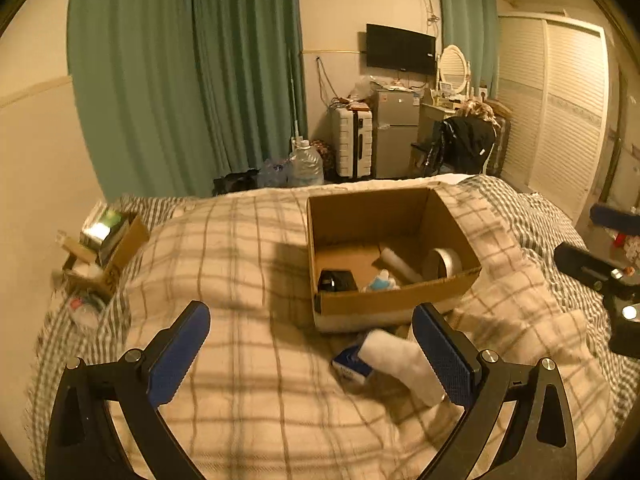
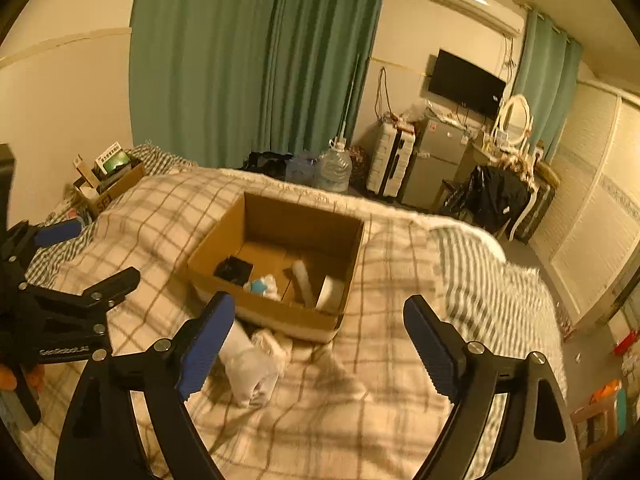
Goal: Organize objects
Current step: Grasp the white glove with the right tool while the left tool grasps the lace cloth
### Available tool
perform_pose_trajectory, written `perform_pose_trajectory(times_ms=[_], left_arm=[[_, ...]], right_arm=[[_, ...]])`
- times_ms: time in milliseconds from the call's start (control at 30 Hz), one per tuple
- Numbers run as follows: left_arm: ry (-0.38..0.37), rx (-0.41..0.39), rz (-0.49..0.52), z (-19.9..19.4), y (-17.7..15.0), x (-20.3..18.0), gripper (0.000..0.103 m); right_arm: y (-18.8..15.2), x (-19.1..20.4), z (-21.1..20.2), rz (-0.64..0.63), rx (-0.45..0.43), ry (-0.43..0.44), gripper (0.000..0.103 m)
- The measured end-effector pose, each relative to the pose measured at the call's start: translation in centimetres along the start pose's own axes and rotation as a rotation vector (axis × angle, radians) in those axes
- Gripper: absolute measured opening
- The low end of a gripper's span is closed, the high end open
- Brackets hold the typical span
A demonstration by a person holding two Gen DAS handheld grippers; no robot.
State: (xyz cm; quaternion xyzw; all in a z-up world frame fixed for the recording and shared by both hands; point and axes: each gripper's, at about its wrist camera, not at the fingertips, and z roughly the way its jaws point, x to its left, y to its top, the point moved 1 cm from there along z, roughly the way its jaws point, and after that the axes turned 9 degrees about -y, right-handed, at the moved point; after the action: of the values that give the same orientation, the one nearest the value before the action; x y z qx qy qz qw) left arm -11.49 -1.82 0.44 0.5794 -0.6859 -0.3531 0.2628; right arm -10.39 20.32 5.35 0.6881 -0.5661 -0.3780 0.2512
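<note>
- A soft white bundle [image 1: 400,364] lay on the plaid blanket [image 1: 248,264], just in front of the cardboard box [image 1: 384,304]; blur kept me from telling what it was, and a small blue-and-white item [image 1: 352,366] touching it was equally unclear.
- In the right wrist view, the right gripper's near finger covered part of that bundle.
- Inside the box sat a black object [image 1: 338,280], a pale tube [image 1: 400,266], a white roll [image 1: 442,264] and a small blue-and-white thing [image 1: 382,282], all partly cut by the front wall.
- A second, smaller box [image 1: 108,252] stood well apart at the blanket's left edge, its contents indistinct.
- The left gripper [image 1: 312,354] hung tilted down above the blanket, jaws spread wide, nothing between them.
- The right gripper [image 2: 320,348] was angled likewise, jaws apart and empty.
</note>
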Motion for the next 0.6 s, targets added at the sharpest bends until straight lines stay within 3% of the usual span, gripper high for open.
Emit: perform_pose_trajectory(times_ms=[233,467,533,600], left_arm=[[0.042,0.026,-0.077,3.1,-4.2,1.3,0.103],[0.088,0.088,-0.074,5.7,-6.9,2.7,0.103],[0.075,0.114,-0.087,6.2,-7.3,3.0,0.103],[0.078,0.125,-0.096,6.4,-7.5,3.2,0.103]], right_arm=[[-4.3,2.0,5.9,0.014,0.115,0.008,0.091],[-8.6,5.8,12.2,-0.059,0.263,0.098,0.090],[-9.5,7.0,13.7,-0.096,0.313,0.120,0.089],[-9.9,7.7,14.8,-0.113,0.343,0.133,0.078]])
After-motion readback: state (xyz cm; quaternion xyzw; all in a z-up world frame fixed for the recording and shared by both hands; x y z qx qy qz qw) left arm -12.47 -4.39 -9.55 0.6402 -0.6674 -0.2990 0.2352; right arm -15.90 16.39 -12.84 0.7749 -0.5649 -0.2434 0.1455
